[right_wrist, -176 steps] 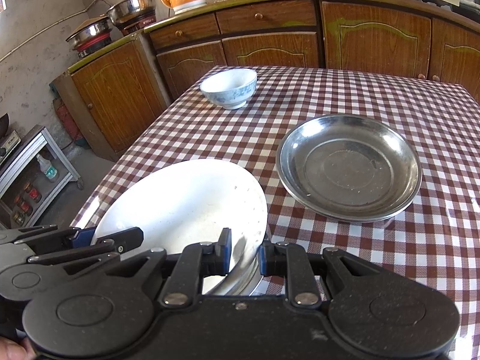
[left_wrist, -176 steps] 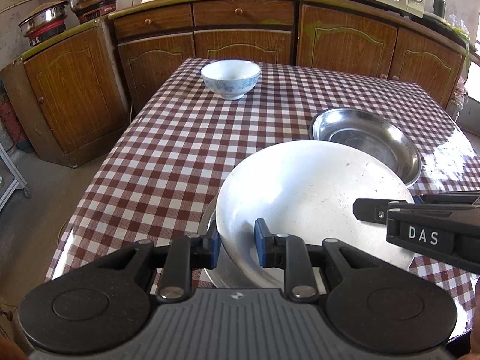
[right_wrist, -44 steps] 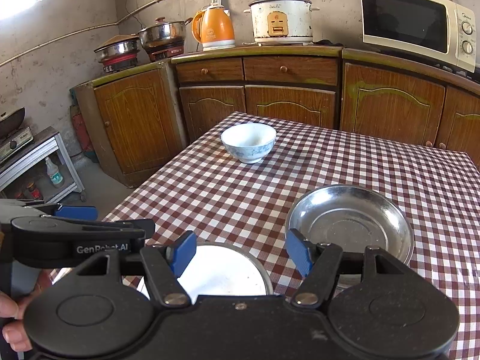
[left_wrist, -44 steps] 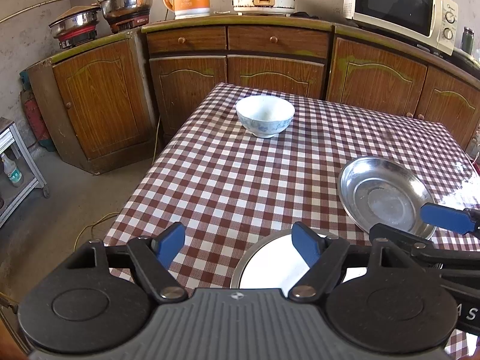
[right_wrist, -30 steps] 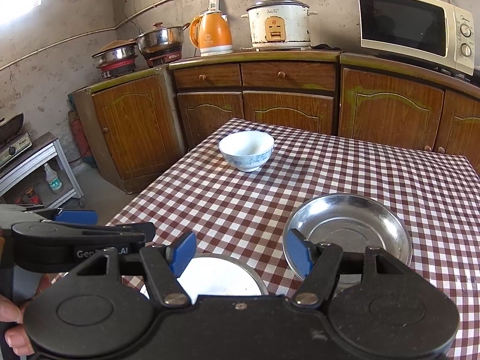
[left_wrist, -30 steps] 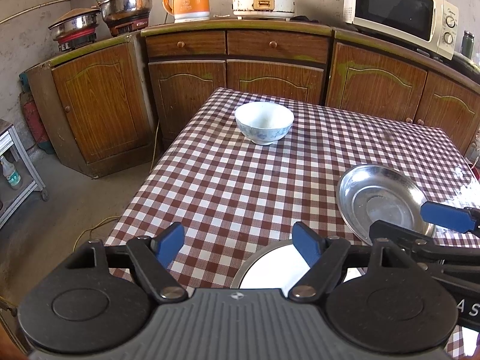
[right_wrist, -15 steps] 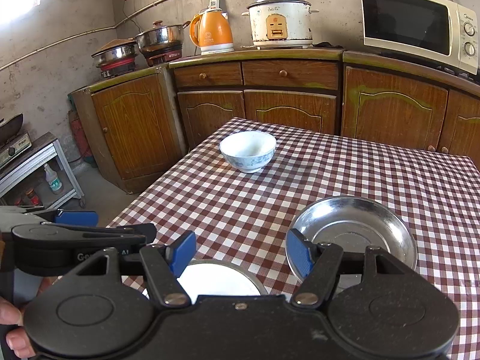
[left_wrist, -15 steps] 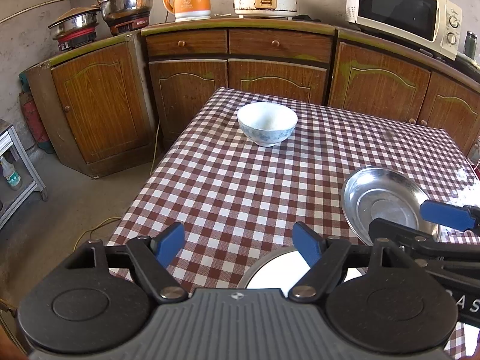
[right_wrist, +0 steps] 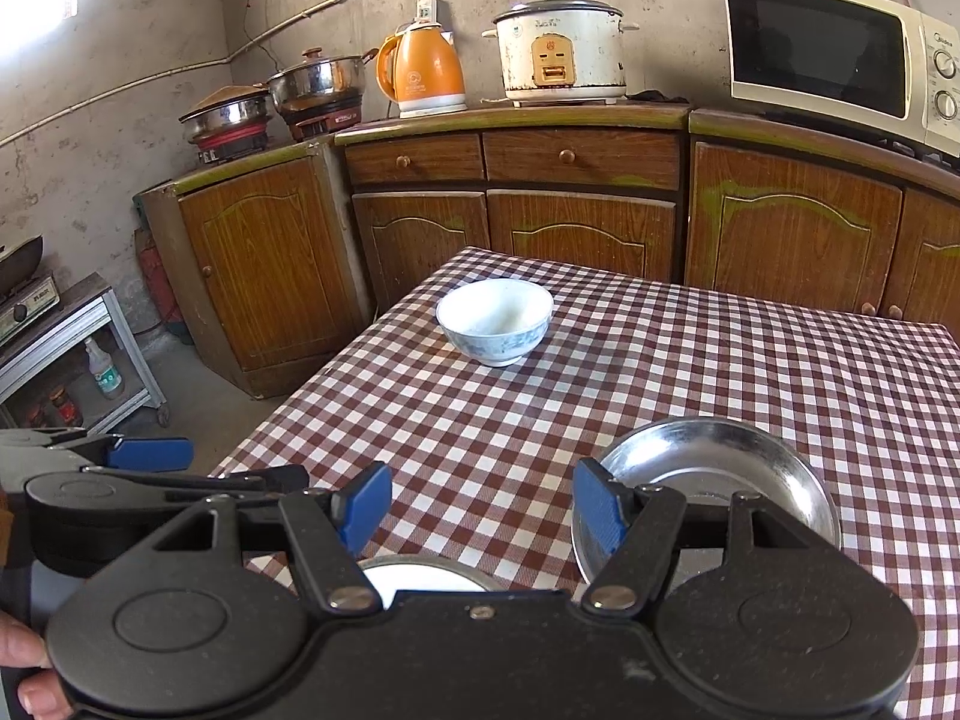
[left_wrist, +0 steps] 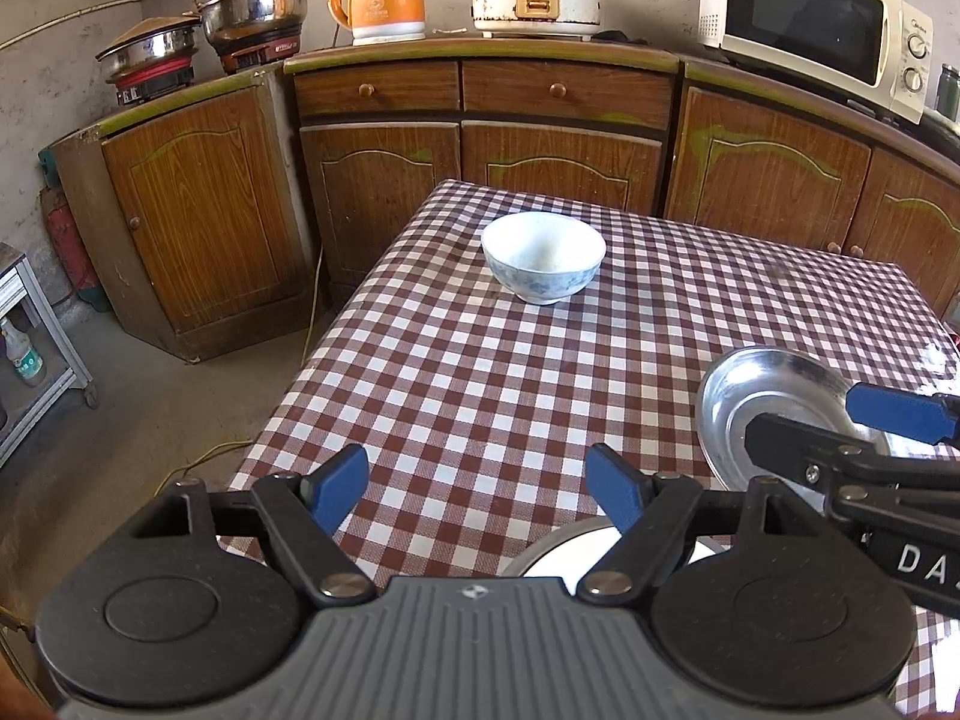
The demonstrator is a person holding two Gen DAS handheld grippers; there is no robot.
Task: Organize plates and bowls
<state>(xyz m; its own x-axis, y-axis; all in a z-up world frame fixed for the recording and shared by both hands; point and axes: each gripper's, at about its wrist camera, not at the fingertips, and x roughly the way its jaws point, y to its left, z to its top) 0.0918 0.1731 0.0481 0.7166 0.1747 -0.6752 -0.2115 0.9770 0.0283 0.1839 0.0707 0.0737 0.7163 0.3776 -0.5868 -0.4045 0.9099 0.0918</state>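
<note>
Checked cloth covers the bench [left_wrist: 480, 396], where a steel dish [right_wrist: 708, 468] sits near right, a white plate [left_wrist: 576, 558] rests on a steel rim at the near edge, likely stacked to tidy, and the bowl [left_wrist: 543, 255] waits far off. Both grippers, left [left_wrist: 477, 483] and right [right_wrist: 480, 507], hover with jaws apart and empty, probably free for the next piece.

There's the table [left_wrist: 480, 396], covered in a brown-and-white checked oilcloth, standing just in front of the wooden cabinets. Toward the far end sits a white bowl [left_wrist: 543, 257] with a faint blue pattern, upright and alone, well apart from the rest. Nearer, on the right, lies a shallow steel dish [right_wrist: 714, 468], and at the near edge a white plate [right_wrist: 420, 581] rests in a steel-rimmed dish, mostly hidden.
</note>
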